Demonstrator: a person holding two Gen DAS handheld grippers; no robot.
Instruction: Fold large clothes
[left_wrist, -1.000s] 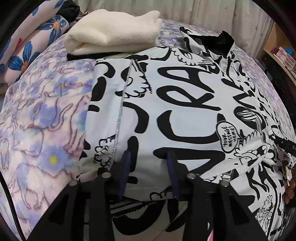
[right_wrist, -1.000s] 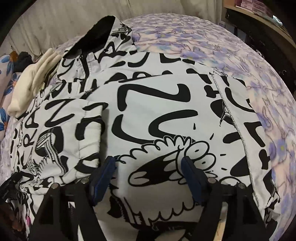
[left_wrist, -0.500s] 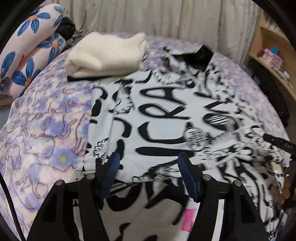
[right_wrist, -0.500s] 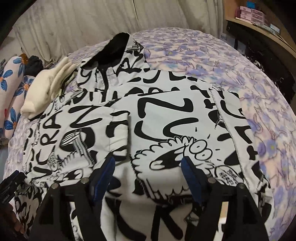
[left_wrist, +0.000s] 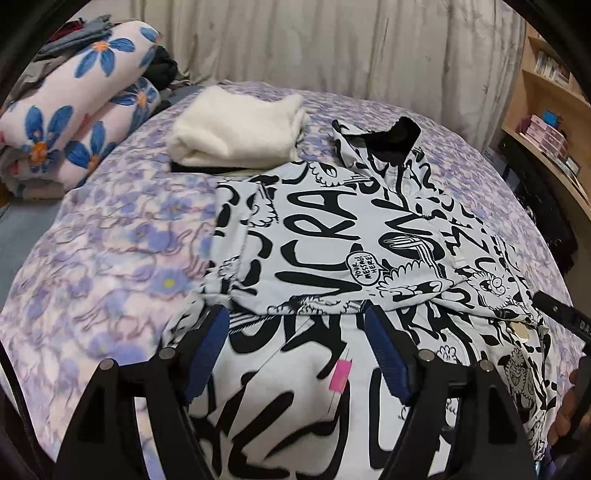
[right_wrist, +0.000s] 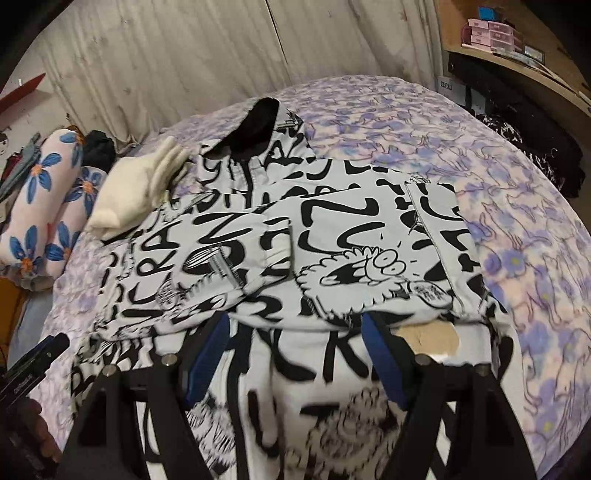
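Bed (left_wrist: 110, 258): printed jacket (left_wrist: 332, 229) lies flat, sleeves folded in.
Left gripper (left_wrist: 297, 350): just opened wide, empty.
Right gripper (right_wrist: 295, 354): wide, empty.
Remaining: bottom half likely unfolded.

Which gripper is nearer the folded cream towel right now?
Left. The left gripper hangs over the printed jacket on the side where the cream towel lies; the right gripper is over the far half.

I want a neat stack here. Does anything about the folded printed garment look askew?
The printed garment lies folded, but its black-lined collar sticks up, and its far-left corner overlaps the cream folded item.
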